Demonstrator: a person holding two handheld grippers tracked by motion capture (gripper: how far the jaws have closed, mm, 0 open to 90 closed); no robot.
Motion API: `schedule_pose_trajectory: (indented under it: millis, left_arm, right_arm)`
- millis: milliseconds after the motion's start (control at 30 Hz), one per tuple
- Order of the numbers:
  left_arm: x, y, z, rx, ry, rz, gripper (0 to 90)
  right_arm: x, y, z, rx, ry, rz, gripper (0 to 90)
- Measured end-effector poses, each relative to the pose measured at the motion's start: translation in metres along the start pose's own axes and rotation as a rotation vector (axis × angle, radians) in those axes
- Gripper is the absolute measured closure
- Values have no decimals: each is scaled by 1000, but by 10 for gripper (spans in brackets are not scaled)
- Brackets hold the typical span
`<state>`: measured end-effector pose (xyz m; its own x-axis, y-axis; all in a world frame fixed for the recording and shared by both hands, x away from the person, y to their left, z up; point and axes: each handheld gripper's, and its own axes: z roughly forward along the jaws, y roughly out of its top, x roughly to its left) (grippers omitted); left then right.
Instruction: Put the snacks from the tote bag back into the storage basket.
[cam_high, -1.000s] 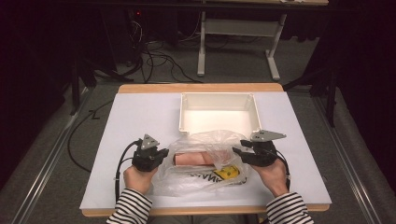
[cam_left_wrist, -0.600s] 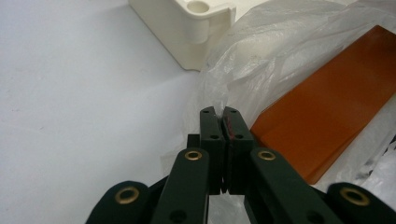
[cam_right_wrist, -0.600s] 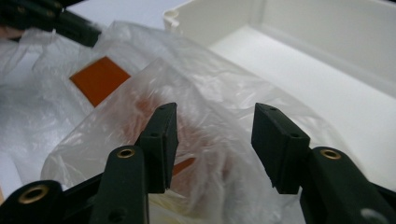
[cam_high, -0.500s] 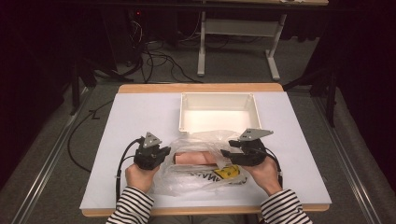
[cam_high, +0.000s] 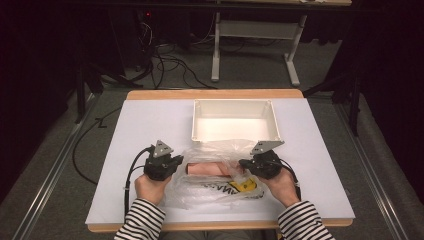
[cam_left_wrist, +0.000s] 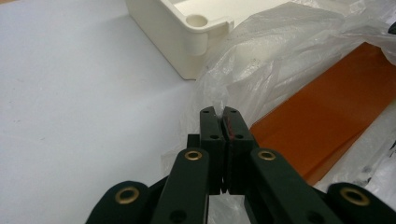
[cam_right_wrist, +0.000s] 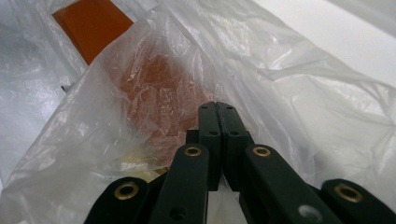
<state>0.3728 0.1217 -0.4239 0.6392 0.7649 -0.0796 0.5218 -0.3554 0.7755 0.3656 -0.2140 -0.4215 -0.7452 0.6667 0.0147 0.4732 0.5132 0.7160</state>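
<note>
A crumpled clear plastic bag (cam_high: 220, 150) lies on the white table in front of me, with a long orange box (cam_high: 207, 169) and a yellow label (cam_high: 243, 186) inside it. My left gripper (cam_high: 177, 164) is at the bag's left edge. In the left gripper view its jaws are closed, pinching a fold of the bag (cam_left_wrist: 280, 56) beside the orange box (cam_left_wrist: 322, 116). My right gripper (cam_high: 243, 164) is at the bag's right side, shut on the bag's film (cam_right_wrist: 261, 70). The orange box (cam_right_wrist: 93, 23) shows beyond it through the plastic.
A shallow white tray (cam_high: 235, 102) stands just behind the bag at the table's middle, and its corner (cam_left_wrist: 177, 42) is close to the left gripper. The white tabletop (cam_high: 125, 150) is bare left and right of the bag. Beyond the table are cables and desk legs.
My right gripper has moved left, in toward the bag's middle, drawing the film with it. The left gripper has hardly moved.
</note>
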Motion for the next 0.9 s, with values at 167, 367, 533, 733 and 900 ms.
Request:
schedule_pose_trajectory:
  millis: [167, 367, 533, 733, 900]
  left_arm:
    - [0, 0, -1, -12, 8, -2, 889]
    - [4, 1, 2, -33, 39, -5, 891]
    - [6, 2, 7, -25, 47, -6, 891]
    - [5, 5, 10, -22, 51, 6, 891]
    - [1, 7, 12, -22, 45, 19, 891]
  right_arm:
    - [-5, 0, -9, -51, -24, 28, 900]
    - [-17, -5, -12, -51, -66, 77, 900]
    - [-28, -9, -13, -40, -108, 102, 900]
    - [-33, -12, -11, -35, -119, 117, 900]
    - [-25, -9, -15, -84, -71, 115, 636]
